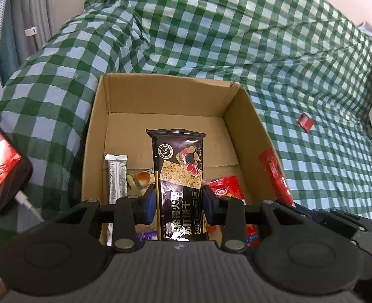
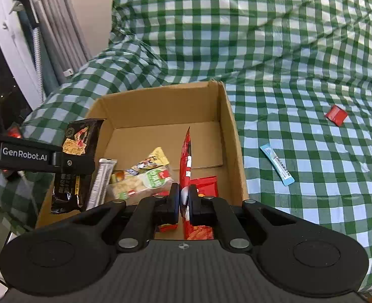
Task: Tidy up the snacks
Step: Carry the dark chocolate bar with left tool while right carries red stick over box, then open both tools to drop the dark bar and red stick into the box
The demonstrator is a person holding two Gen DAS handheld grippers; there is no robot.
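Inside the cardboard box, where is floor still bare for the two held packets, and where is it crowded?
The cardboard box has bare floor along its far wall and far right corner, beyond the yellow snack bag. The near half is crowded: silver stick pack, peanut bag, red packets. The black cracker packet and the red packet hang above it.

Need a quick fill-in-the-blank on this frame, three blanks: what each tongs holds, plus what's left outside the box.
The left tongs grip a ____ cracker packet.
The right tongs pinch a thin ____ packet over the cardboard box.
On the checkered cloth beside the box lies a ____ sachet.
Missing: black; red; blue
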